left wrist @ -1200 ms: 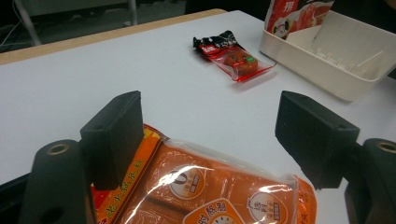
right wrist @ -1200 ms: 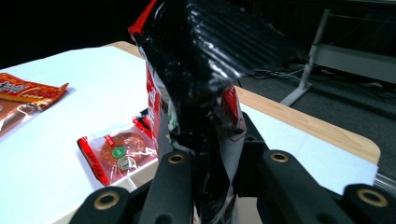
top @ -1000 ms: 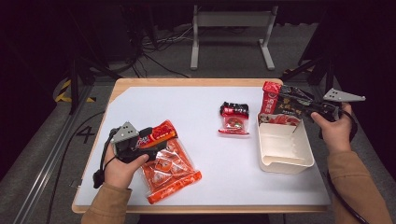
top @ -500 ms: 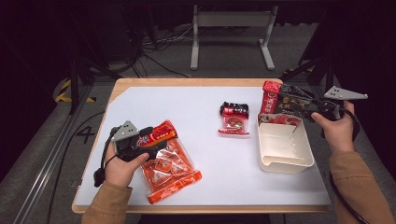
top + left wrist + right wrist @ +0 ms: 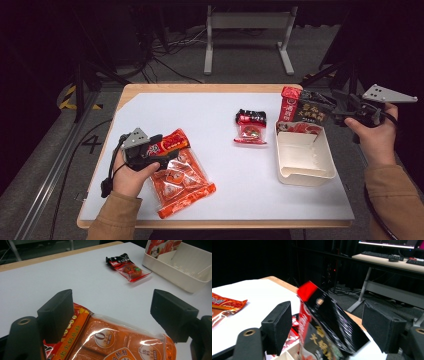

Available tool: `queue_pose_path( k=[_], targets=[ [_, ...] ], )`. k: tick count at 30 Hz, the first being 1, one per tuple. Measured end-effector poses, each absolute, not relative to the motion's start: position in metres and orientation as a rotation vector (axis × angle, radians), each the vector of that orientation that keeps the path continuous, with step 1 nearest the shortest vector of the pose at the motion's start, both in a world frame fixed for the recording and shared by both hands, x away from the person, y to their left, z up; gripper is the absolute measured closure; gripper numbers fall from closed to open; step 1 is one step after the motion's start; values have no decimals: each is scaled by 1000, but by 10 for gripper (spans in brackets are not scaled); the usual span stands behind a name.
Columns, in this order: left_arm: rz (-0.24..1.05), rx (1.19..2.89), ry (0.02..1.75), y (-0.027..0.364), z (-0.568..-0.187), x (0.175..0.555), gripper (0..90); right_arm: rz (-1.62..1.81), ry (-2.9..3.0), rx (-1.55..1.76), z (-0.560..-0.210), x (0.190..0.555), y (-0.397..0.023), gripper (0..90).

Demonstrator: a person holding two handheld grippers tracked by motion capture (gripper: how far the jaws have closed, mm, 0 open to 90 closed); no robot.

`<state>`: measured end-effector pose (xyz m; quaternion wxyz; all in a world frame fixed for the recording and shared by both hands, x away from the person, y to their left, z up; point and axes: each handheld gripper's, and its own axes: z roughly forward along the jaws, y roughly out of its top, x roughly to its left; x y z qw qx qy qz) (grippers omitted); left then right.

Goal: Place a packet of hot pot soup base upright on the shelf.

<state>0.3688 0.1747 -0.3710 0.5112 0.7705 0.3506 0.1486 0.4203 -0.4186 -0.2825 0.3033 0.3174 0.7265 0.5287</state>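
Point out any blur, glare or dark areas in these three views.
High view: table brightly lit, room behind nearly black. Left gripper view: sharp, with glare streaks on the orange snack bag. Right gripper view: the black-and-red packet between the open jaws is smeared by motion blur; background dim.

This is looking like a lab or recording studio. A white-topped table (image 5: 200, 120) is standing in a pool of light while black walls and darkness are surrounding it. Cables (image 5: 165, 57) are trailing across the grey carpet, and yellow-black tape (image 5: 67, 102) is marking the floor. Behind, a desk (image 5: 392, 263) is carrying a keyboard (image 5: 382, 254) under a glowing monitor (image 5: 389, 242).
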Motion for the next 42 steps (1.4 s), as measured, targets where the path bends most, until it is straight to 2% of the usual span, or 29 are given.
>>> queue_pose_path(
  k=[8, 21, 36, 39, 42],
  targets=[
    [351, 1867, 843, 186, -371, 369, 173, 1413, 1897, 861, -270, 392, -401, 261],
    [348, 1883, 894, 198, -369, 370, 173, 1439, 1979, 826, -280, 349, -360, 254],
    [365, 1894, 906, 209, -370, 370, 59, 1433, 2109, 763, -293, 339, -329, 251],
    [417, 1924, 889, 213, -371, 370, 47, 1449, 2123, 748, -296, 339, -324, 251],
    [402, 1916, 913, 219, -371, 370, 44, 1466, 2132, 736, -299, 339, -319, 251]
  ],
)
